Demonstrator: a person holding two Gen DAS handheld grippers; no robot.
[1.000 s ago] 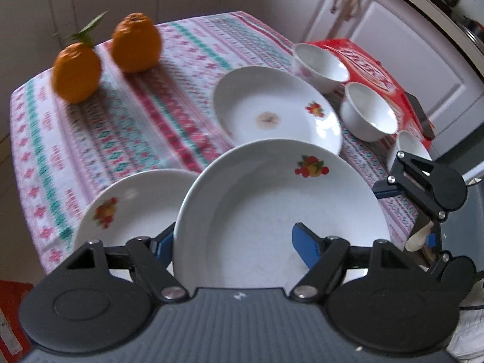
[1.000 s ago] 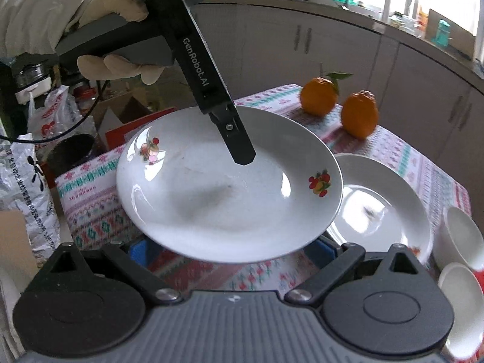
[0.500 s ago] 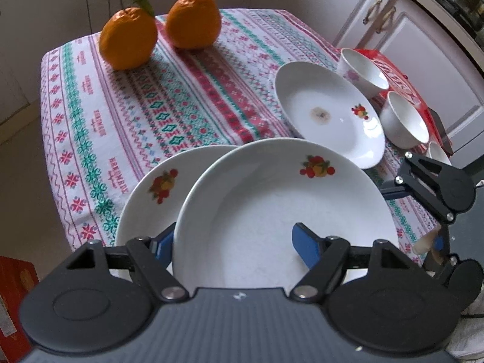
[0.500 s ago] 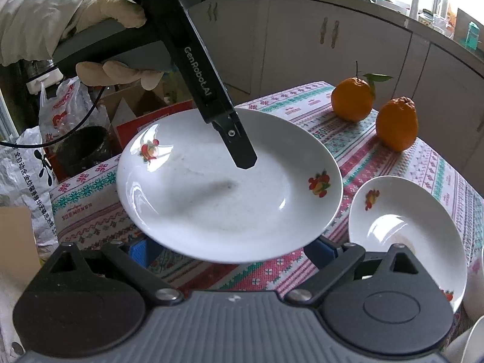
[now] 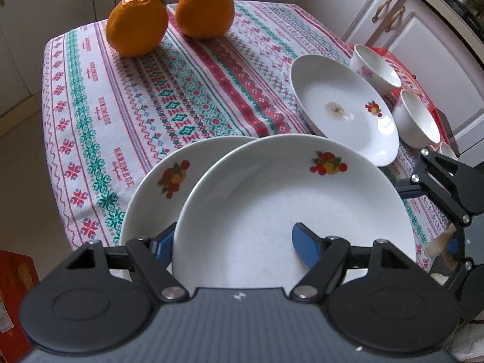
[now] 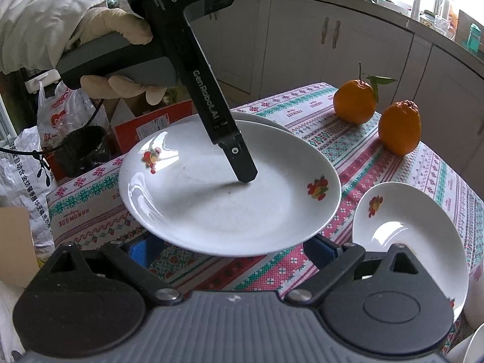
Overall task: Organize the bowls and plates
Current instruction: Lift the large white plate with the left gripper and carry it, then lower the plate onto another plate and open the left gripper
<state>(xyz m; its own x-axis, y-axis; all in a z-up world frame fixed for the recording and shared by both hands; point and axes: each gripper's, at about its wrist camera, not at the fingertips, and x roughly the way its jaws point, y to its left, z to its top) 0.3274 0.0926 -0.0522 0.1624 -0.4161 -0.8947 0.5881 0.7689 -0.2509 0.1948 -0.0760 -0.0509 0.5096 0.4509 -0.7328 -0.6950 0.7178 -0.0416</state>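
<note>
Left wrist view
- Left gripper point(image 5: 233, 239): fingers clamped on the near rim of the held plate point(image 5: 296, 211), one blue pad point(image 5: 305, 243) on the inside face, the other under the rim at the left.
- Held plate: white, fruit print on the far side, above the table edge, partly covering the second plate point(image 5: 154, 193).
- Second plate: white, fruit print, lying on the tablecloth point(image 5: 151, 96) close to its near edge.
- Third plate point(image 5: 341, 106): to the right, brown stain in its middle, slightly tilted.
- Bowls: one bowl point(image 5: 375, 69) and another bowl point(image 5: 419, 124) just beyond the third plate, on a red sheet.
- Oranges: two oranges point(image 5: 137, 24) at the far end of the cloth, side by side.
- Right gripper point(image 5: 444, 193): black frame at the right edge; cannot tell how its fingers stand.

Right wrist view
- Right gripper point(image 6: 230, 251): blue pads mostly hidden beneath the held plate point(image 6: 230, 190); cannot tell whether they touch it.
- Left gripper point(image 6: 245, 169): upper finger pressing inside the plate, held by a gloved hand point(image 6: 115, 57).
- Third plate point(image 6: 411, 236): lower right, on the cloth.
</note>
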